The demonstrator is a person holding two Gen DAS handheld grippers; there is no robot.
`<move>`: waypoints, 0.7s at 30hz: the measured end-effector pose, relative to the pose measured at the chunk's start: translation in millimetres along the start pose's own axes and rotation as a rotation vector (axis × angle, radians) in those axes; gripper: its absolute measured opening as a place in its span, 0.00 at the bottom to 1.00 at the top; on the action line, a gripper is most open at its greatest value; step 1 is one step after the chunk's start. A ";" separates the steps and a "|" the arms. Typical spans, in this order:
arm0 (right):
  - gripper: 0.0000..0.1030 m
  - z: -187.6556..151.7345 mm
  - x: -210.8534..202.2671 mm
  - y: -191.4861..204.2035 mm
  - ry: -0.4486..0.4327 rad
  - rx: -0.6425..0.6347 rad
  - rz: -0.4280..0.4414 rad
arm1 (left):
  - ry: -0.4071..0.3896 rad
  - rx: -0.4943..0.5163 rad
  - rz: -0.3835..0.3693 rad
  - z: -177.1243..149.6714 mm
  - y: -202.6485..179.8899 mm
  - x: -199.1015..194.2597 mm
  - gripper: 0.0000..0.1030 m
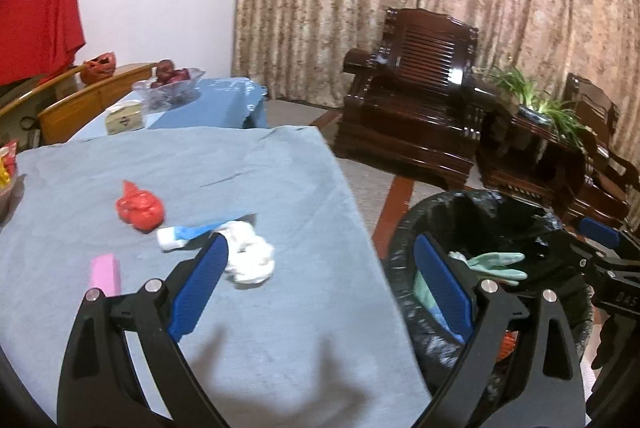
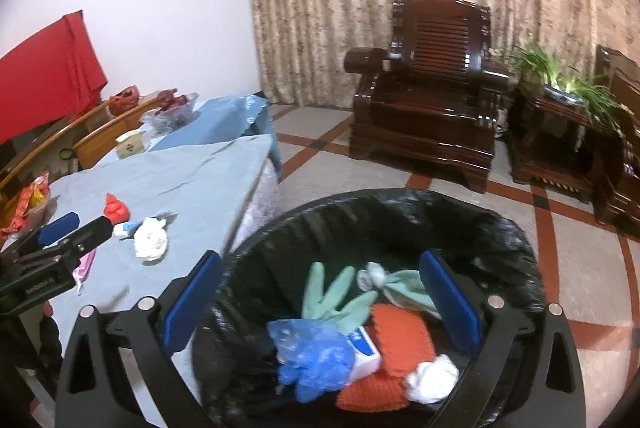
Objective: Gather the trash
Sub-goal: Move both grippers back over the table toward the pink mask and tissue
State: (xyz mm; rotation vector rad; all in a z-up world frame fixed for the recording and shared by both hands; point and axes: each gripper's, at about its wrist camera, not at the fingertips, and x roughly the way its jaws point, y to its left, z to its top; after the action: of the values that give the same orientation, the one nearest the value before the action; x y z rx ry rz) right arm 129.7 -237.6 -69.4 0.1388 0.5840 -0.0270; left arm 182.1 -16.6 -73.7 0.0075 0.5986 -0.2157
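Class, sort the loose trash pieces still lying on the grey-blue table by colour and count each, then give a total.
Red: 1, crumpled bag
White: 1, crumpled tissue
White and blue: 1, wrapper
Pink: 1, flat packet
Total: 4

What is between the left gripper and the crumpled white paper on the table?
Nothing visible. The left gripper is open and empty, and the crumpled white paper lies just past its left finger on bare tablecloth.
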 end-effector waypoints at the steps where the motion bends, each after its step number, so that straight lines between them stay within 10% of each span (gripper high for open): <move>1: 0.94 0.3 1.7 6.0 0.001 -0.006 0.008 | 0.000 -0.005 0.008 -0.3 4.9 -1.0 0.89; 21: 0.94 2.1 42.1 114.3 0.027 -0.133 0.174 | -0.007 -0.096 0.228 -10.7 111.0 -19.1 0.89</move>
State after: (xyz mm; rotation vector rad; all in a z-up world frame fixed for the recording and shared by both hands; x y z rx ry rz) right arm 173.4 -124.2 -76.9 0.0605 0.5969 0.1828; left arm 183.3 96.4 -78.0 -0.0174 0.5957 0.0337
